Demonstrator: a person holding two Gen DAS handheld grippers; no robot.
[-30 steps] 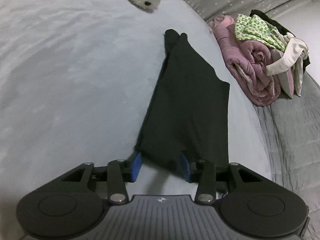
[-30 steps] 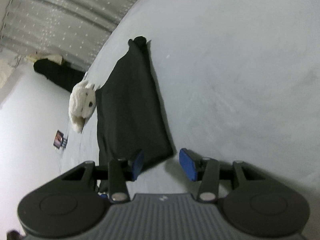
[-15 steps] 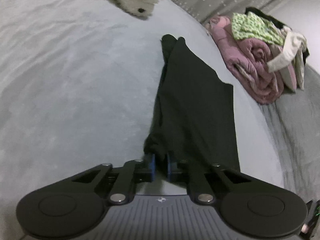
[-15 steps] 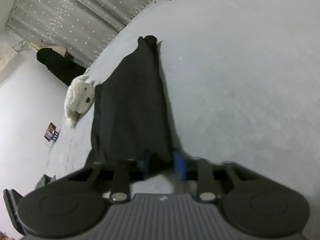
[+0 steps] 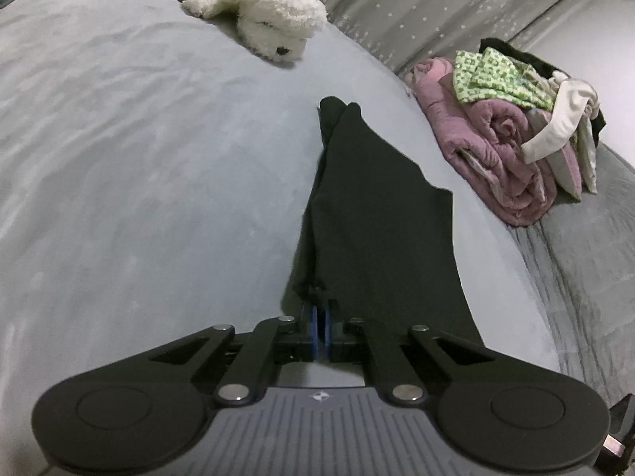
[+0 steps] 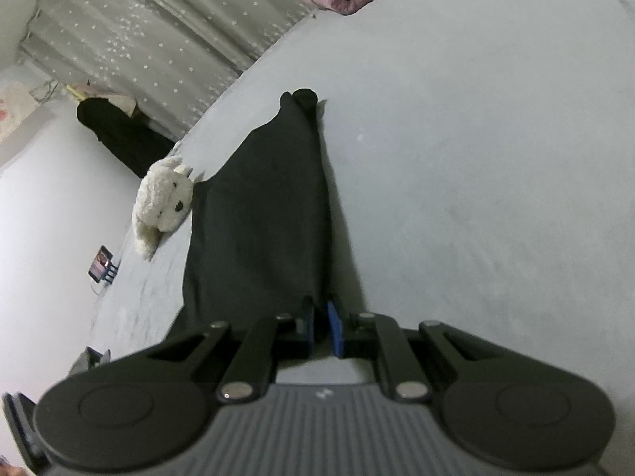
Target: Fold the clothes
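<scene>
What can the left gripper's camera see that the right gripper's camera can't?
Only the left wrist view shows the whole clothes pile, with its green patterned cloth, and the left gripper pinching the black garment. Only the right wrist view shows a phone on a stand, a dark heap by the curtain, and the right gripper pinching the garment. Both show the black garment, white plush toy and grey bed.

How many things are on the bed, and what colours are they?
Black: 1, the black garment, pinched by the left gripper and right gripper
White: 1, the plush toy
Purple-pink: 1, the rolled blanket
Green and white: 1, the patterned cloth
Cream: 1, the cloth strip
Total: 5 that I can tell apart
</scene>
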